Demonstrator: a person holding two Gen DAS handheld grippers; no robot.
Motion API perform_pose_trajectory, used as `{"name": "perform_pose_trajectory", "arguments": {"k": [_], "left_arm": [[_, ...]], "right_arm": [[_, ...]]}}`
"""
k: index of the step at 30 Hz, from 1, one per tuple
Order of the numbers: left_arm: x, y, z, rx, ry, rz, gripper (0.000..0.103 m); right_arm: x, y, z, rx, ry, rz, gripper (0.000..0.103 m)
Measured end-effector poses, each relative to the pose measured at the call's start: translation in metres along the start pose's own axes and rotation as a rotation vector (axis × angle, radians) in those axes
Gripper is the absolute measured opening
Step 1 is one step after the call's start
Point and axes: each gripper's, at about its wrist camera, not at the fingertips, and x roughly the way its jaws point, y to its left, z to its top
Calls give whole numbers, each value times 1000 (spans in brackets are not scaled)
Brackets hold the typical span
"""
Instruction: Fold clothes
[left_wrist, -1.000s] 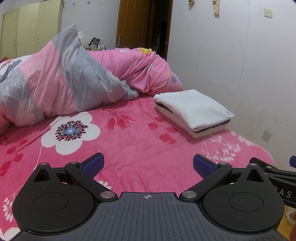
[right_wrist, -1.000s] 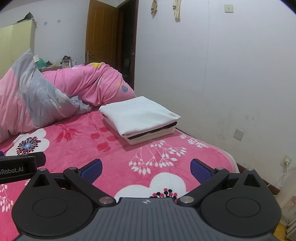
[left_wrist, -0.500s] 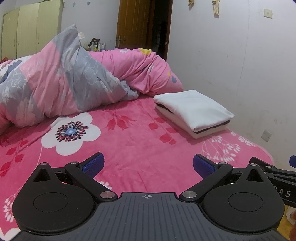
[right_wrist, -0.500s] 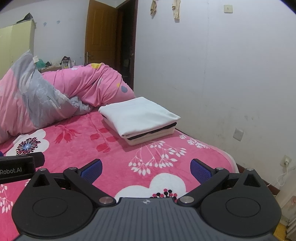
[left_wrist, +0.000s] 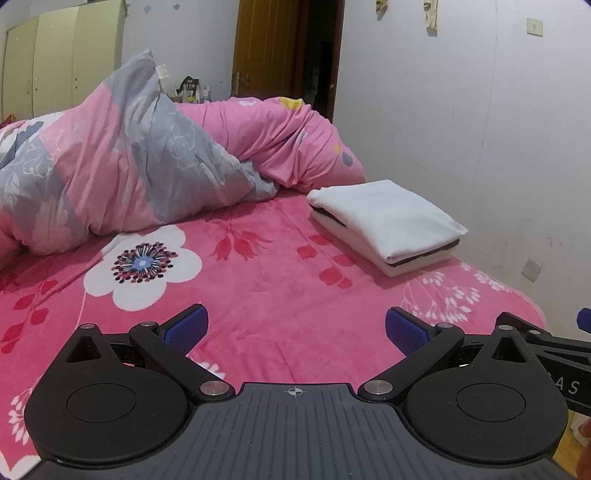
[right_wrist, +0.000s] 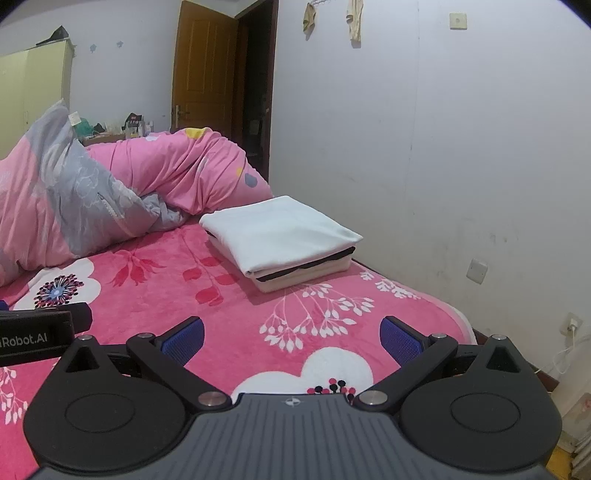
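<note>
Pink floral bed (right_wrist: 229, 295), folded clothes (right_wrist: 280, 236); both hand-held grippers (left_wrist: 295, 328) (right_wrist: 291, 338) agape; "Robot.AI" label.

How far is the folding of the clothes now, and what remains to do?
Done: a neat folded stack of white, dark and cream layers lies on the pink bed cover, near the wall. In hand: nothing; the left tongs and the right tongs are both open and empty above the cover. Left: no unfolded garment shows in either view, only the crumpled quilt behind, so the job looks finished or paused.
</note>
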Motion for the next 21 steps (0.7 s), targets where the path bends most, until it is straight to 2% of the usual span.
{"name": "perform_pose_trajectory", "arguments": {"k": [21], "left_arm": [[-3, 6, 0, -5, -1, -5, 103]], "right_arm": [[-3, 1, 2, -5, -8, -2, 103]]}}
